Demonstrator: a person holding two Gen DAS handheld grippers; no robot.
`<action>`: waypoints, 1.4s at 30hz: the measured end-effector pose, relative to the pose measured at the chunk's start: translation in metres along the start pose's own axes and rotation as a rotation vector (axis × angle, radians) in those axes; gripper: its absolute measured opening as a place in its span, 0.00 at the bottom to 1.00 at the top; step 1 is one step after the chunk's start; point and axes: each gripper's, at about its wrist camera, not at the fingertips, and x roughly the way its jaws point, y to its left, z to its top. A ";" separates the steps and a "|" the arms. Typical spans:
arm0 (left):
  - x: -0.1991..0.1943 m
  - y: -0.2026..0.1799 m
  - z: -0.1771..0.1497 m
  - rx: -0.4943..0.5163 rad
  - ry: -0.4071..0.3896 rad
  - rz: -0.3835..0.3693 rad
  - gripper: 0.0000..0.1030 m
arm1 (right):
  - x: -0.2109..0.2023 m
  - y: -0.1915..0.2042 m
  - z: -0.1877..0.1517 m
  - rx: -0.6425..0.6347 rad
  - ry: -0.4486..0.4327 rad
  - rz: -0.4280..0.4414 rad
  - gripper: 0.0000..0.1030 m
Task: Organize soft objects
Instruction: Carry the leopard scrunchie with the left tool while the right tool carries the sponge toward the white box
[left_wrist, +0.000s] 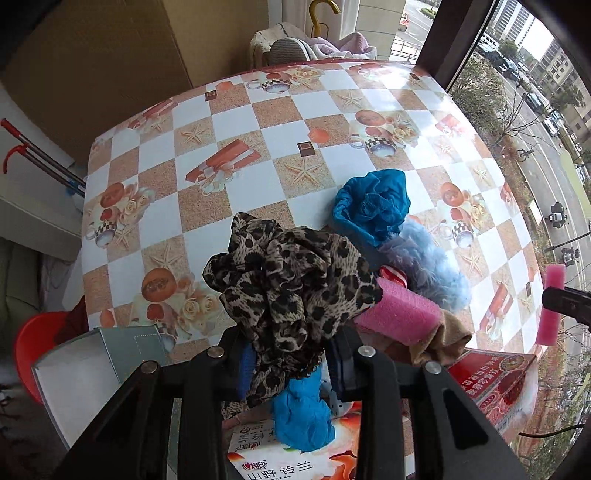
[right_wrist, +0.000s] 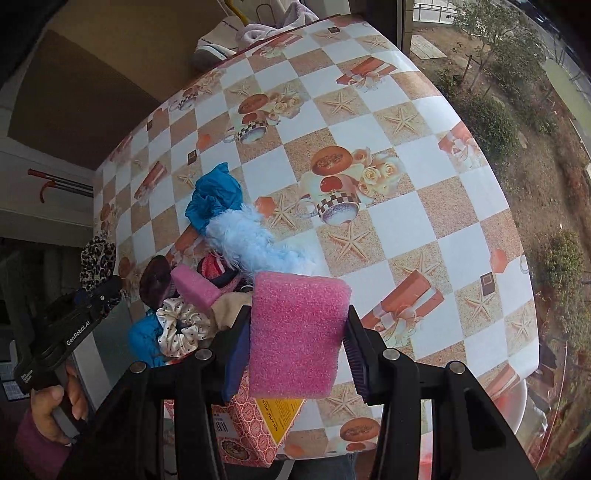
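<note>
My left gripper (left_wrist: 291, 354) is shut on a leopard-print scrunchie (left_wrist: 288, 284) and holds it above the table's near edge; it also shows in the right wrist view (right_wrist: 98, 262). My right gripper (right_wrist: 295, 332) is shut on a pink foam block (right_wrist: 297, 332), also seen at the right edge of the left wrist view (left_wrist: 553, 304). A pile of soft things lies on the table: a blue cloth (left_wrist: 373, 206), a light blue fluffy piece (right_wrist: 251, 240), a second pink foam block (left_wrist: 400, 314), a tan cloth (left_wrist: 443, 341), a white dotted scrunchie (right_wrist: 181, 326).
The checkered table (left_wrist: 258, 122) stretches ahead. A tissue pack (left_wrist: 288, 458) and a grey box (left_wrist: 103, 365) sit at the near edge under my left gripper. A red patterned box (right_wrist: 251, 428) lies under my right gripper. A window (left_wrist: 535, 110) is at the right.
</note>
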 end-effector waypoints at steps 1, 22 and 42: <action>-0.004 -0.001 -0.008 0.002 0.003 -0.006 0.35 | -0.005 0.005 0.000 -0.010 -0.011 0.006 0.47; -0.086 0.034 -0.092 0.022 -0.108 -0.054 0.35 | -0.037 0.130 -0.062 -0.190 -0.074 0.062 0.47; -0.109 0.085 -0.137 -0.109 -0.153 -0.029 0.35 | -0.026 0.203 -0.101 -0.350 -0.010 0.062 0.47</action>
